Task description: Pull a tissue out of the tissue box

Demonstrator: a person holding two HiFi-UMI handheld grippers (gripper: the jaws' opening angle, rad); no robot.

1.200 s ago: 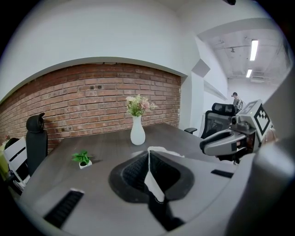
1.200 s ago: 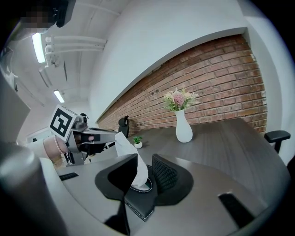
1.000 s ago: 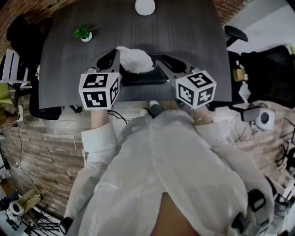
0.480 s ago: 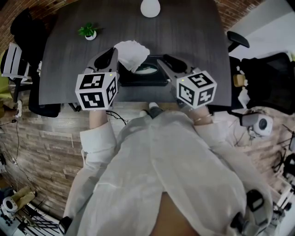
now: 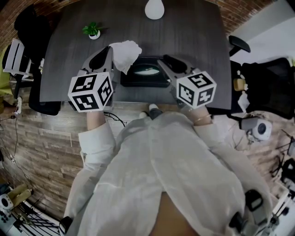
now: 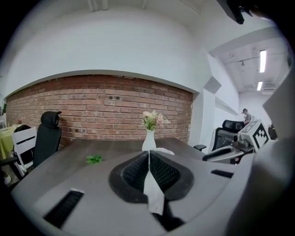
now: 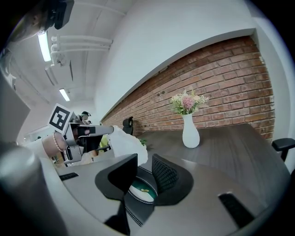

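Right, we have the left claw clamped shut on the tissue. In the left gripper view the two ribbed pads meet in a single line, and a thin white strip of paper is pinched between them and trails back toward the camera. From the head view we see the rest of the sheet bunched up white at that claw's tip, held in the air over the left far corner of the tissue box. Its lowest point hangs close to the box's edge, though we cannot tell whether it touches.

The box itself is dark and flat, and it sits on the bench near the front edge, between our two grippers. A pale oval shows in its top opening.

Over on the other side, the right claw stands open with its jaws clearly apart. In the right gripper view we look straight down between them at the box's top and that oval slot. Nothing is pinched there, and we cannot tell whether the jaws rest on the box.

Both marker cubes face up at us, the left one tilted outward and the right one nearer the box.

Further back on the bench we spot a white vase of flowers in the middle and a small green plant off to the left. Behind that are a brick wall and a black office chair.
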